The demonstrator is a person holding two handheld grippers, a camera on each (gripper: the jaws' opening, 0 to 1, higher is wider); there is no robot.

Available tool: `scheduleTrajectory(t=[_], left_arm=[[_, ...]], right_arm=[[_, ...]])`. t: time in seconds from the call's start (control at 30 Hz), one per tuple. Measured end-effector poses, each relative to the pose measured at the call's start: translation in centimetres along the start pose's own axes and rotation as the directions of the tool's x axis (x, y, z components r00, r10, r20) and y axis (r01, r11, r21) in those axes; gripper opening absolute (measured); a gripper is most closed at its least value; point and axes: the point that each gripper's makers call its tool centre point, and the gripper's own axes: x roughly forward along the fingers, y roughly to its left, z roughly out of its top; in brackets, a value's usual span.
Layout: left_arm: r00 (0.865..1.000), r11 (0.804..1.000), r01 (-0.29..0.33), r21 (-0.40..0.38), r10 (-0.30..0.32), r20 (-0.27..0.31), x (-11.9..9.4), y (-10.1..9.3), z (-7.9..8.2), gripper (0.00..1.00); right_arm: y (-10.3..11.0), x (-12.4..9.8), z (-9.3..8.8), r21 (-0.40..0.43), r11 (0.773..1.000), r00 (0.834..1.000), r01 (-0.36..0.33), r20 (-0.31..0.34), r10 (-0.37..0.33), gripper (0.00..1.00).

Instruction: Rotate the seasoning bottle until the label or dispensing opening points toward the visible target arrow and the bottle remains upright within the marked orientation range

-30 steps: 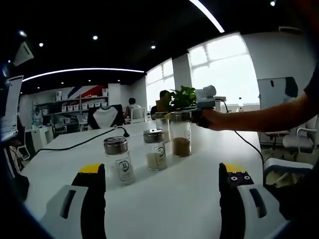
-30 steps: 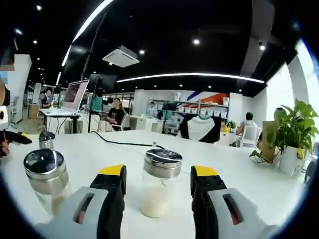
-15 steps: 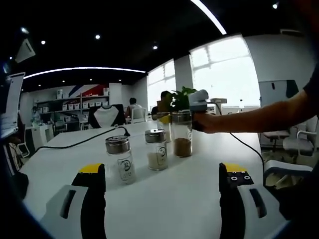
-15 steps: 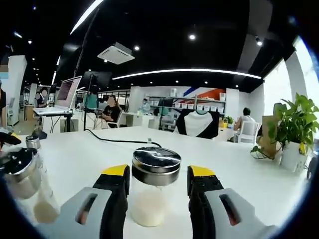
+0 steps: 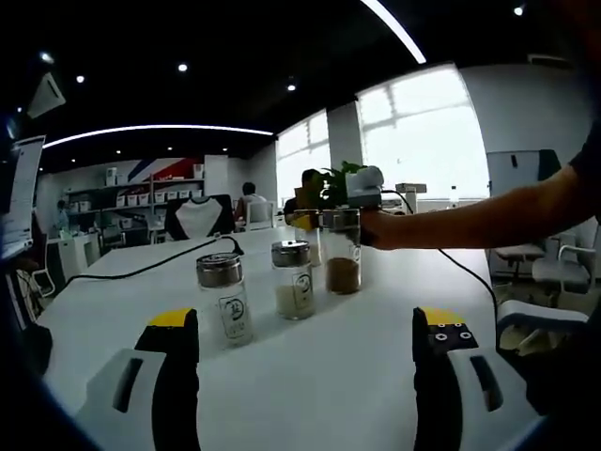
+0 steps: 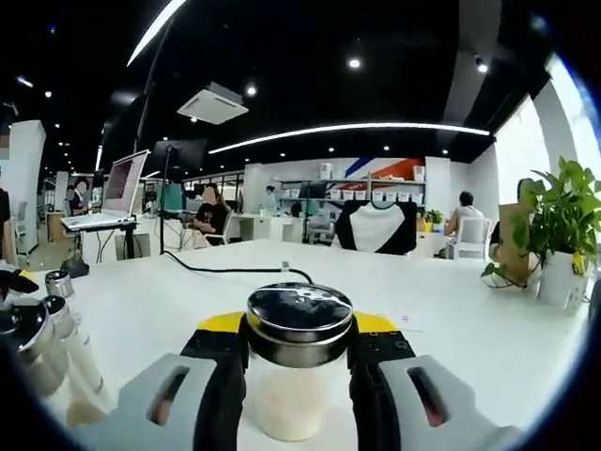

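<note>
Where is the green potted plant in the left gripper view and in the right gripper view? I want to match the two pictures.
Left gripper view: the potted plant is just above the middle of the picture; its pot is hidden.
Right gripper view: the plant is at the right edge, far to the right of the seasoning bottle in the foreground.
Shared landmark: the black and white chair beyond the table.

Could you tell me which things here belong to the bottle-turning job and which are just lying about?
Job:
- seasoning bottle with pale powder, standing between the right tongs
- left tongs, held open and back from the row

Lying about:
- brown-spice bottle
- middle bottle
- nearest bottle
- black cable
- potted plant
- laptop
</note>
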Motion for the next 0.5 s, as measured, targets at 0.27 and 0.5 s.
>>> scheduleTrajectory(t=[0.27, 0.5], left_arm=[[1.0, 1.0, 0.007, -0.002, -0.007, 0.002, 0.1, -0.1, 0.0, 1.0], [1.0, 1.0, 0.023, 0.004, -0.023, -0.005, 0.3, -0.8, -0.1, 1.0]], right_arm=[[0.9, -1.8, 0.3, -0.035, 0.999, 1.0, -0.017, -0.004, 0.017, 0.39], [1.4, -3.7, 1.6, -0.038, 0.999, 0.999, -0.023, 0.022, 0.024, 0.39]])
